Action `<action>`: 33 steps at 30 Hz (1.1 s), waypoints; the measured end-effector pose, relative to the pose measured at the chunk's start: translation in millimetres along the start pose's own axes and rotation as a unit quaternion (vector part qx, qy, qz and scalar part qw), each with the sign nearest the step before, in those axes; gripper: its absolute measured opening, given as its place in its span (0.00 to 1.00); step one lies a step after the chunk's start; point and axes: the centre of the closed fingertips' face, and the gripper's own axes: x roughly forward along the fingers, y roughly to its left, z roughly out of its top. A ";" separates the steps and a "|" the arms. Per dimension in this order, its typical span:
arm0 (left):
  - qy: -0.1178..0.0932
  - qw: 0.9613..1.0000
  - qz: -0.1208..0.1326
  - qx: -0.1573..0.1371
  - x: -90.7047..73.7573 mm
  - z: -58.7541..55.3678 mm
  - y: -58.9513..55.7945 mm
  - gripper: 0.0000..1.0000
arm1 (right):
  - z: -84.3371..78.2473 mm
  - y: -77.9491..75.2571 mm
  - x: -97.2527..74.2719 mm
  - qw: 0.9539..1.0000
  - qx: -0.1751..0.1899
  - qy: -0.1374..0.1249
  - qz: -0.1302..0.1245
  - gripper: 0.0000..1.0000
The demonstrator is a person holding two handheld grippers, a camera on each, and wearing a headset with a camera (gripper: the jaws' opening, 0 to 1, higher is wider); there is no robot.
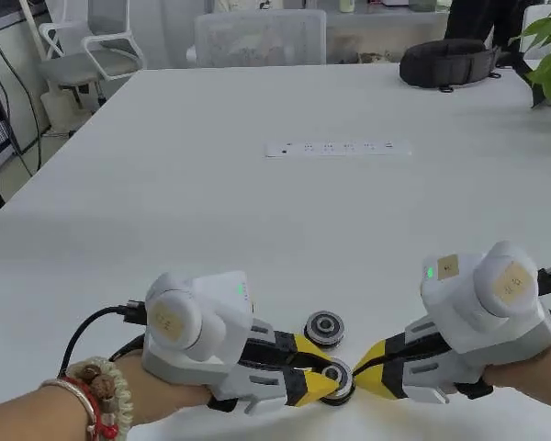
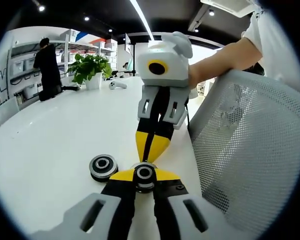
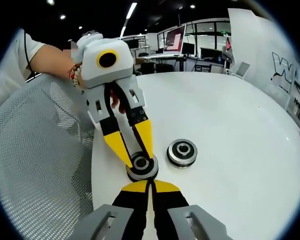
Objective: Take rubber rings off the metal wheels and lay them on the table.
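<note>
1. Left gripper (image 2: pixel 144 176): my jaws narrow, clamped across a metal wheel (image 3: pixel 142 166).
2. Right gripper (image 3: pixel 151 186): my jaws pressed together, tips touching that wheel's rim from the opposite side.
3. Second metal wheel (image 1: pixel 324 327): lying flat on the white worktop (image 1: pixel 257 211), just beside the first, apart from both grippers.

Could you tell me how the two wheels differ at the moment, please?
The held wheel sits between the left gripper's jaws; the free wheel lies untouched beside it. The right gripper's shut tips meet the held wheel's rim, not the free wheel's. Both lie flat on the table.
</note>
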 end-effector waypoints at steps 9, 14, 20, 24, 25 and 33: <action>0.000 1.000 0.003 0.009 -0.1 0.4 0.8 0.08 | -2.2 -2.2 1.9 0.997 0.069 0.014 -0.009 0.00; -0.002 1.000 0.003 0.009 0.2 0.3 1.2 0.08 | -3.0 -4.7 2.1 0.993 0.119 0.011 -0.005 0.00; -0.006 1.000 0.004 0.006 1.2 0.8 2.2 0.08 | 0.1 -10.0 -1.7 0.973 0.230 -0.014 0.000 0.00; -0.006 1.000 0.006 0.006 1.9 1.3 2.8 0.07 | 5.7 -10.8 -6.5 0.958 0.281 -0.049 0.018 0.00; -0.007 1.000 0.006 0.006 2.0 1.3 2.9 0.07 | 4.9 -10.0 -7.4 0.957 0.287 -0.048 0.018 0.00; -0.006 1.000 0.006 0.007 2.2 1.5 2.8 0.08 | 10.5 -2.6 -6.8 0.945 0.320 -0.054 0.030 0.00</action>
